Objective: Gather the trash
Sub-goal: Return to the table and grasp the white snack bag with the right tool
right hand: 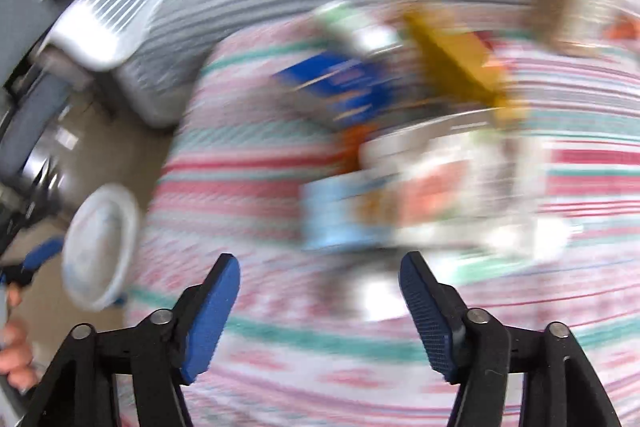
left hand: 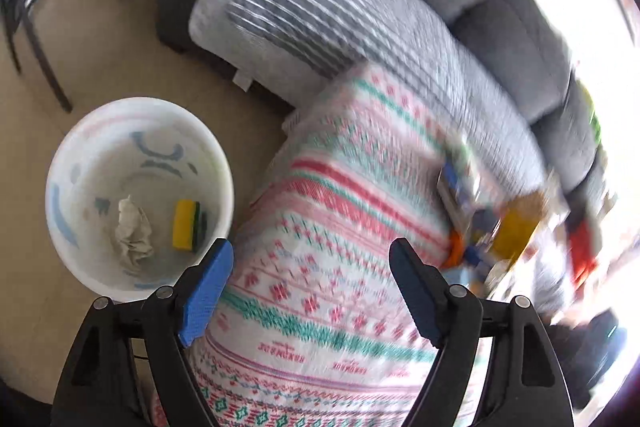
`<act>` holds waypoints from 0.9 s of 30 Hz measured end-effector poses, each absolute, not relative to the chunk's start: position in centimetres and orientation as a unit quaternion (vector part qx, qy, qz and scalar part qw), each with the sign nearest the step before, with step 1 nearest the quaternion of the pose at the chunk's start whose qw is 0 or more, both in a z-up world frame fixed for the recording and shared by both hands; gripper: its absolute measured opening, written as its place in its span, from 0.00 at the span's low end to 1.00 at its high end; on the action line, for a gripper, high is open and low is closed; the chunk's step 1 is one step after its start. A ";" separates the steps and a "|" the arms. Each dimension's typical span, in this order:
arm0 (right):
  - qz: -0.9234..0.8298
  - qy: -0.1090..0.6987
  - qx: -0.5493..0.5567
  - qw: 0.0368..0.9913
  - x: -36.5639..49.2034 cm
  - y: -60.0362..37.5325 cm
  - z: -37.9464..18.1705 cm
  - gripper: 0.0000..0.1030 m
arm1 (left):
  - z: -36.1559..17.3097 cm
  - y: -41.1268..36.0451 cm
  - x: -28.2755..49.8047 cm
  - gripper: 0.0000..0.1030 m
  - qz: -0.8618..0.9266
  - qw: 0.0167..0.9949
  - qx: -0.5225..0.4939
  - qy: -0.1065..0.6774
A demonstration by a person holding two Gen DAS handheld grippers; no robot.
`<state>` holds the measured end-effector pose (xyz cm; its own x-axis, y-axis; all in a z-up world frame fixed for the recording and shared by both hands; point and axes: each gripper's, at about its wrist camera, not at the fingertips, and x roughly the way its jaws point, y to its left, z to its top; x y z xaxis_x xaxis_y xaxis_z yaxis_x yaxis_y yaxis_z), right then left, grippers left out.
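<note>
- Right now both tools are empty: the left gripper [left hand: 310, 263] has its jaws spread with only blanket showing between them, and the right gripper [right hand: 320, 279] is likewise spread and holds nothing.
- By my reading, the step in hand is the reach for the next piece of trash, since neither tool carries anything.
- The trash pile [right hand: 400, 147] lies on the patterned blanket [left hand: 320, 227], just ahead of the right gripper; it is badly blurred, but a blue pack [right hand: 340, 87], a yellow piece [right hand: 460, 63] and a pale blue carton [right hand: 340, 215] can be made out.
- To do it well, I would pick one item at the near edge of the pile, such as the carton, and close the pads across its thin side.
- Pressing down into the soft blanket risks pinching cloth along with the item, so come in low and shallow.
- The bin [left hand: 60, 195] stands on the floor beside the blanket's edge, just left of the left gripper.
- Inside it lie a crumpled paper [left hand: 132, 231] and a yellow-green sponge [left hand: 188, 225], slightly apart on the bottom; plenty of room remains.
</note>
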<state>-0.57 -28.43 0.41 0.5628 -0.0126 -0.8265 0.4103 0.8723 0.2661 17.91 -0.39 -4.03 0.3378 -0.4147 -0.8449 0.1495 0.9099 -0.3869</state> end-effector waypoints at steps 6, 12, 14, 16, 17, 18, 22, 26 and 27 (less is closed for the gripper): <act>-0.197 0.423 0.356 0.810 -4.4 -38.0 -2.8 0.72 | -4.9 -7.2 14.1 0.80 -0.212 0.814 -0.020 0.540; -0.183 0.429 0.398 0.790 -3.1 -39.3 -4.3 0.72 | -5.6 -13.2 9.5 0.80 -0.282 0.812 0.036 0.509; -0.177 0.429 0.400 0.791 -2.8 -39.4 -4.4 0.72 | -6.0 -14.9 8.5 0.80 -0.300 0.806 0.053 0.508; -0.177 0.429 0.378 0.801 -2.4 -39.0 -4.2 0.72 | -6.8 -16.3 7.7 0.80 -0.299 0.807 0.071 0.504; -0.179 0.428 0.366 0.807 -2.5 -39.0 -4.0 0.72 | -7.1 -16.9 7.4 0.80 -0.299 0.808 0.078 0.502; -0.179 0.426 0.356 0.812 -2.2 -39.0 -3.9 0.72 | -7.6 -17.3 7.2 0.80 -0.302 0.805 0.084 0.504; -0.174 0.414 0.341 0.826 -1.6 -39.8 -3.8 0.72 | -8.8 -18.6 6.6 0.80 -0.317 0.796 0.099 0.505; -0.181 0.428 0.331 0.821 -0.8 -40.5 -5.0 0.72 | -9.2 -19.2 6.1 0.80 -0.333 0.801 0.117 0.483; -0.179 0.430 0.333 0.819 -0.7 -40.6 -5.3 0.72 | -9.3 -19.2 6.1 0.80 -0.339 0.800 0.115 0.481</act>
<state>-0.66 -40.60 -5.33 0.5651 -0.0070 -0.8250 0.5810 0.7133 0.3919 6.10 -19.22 -9.27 0.3066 -0.4314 -0.8484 0.6536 0.7434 -0.1419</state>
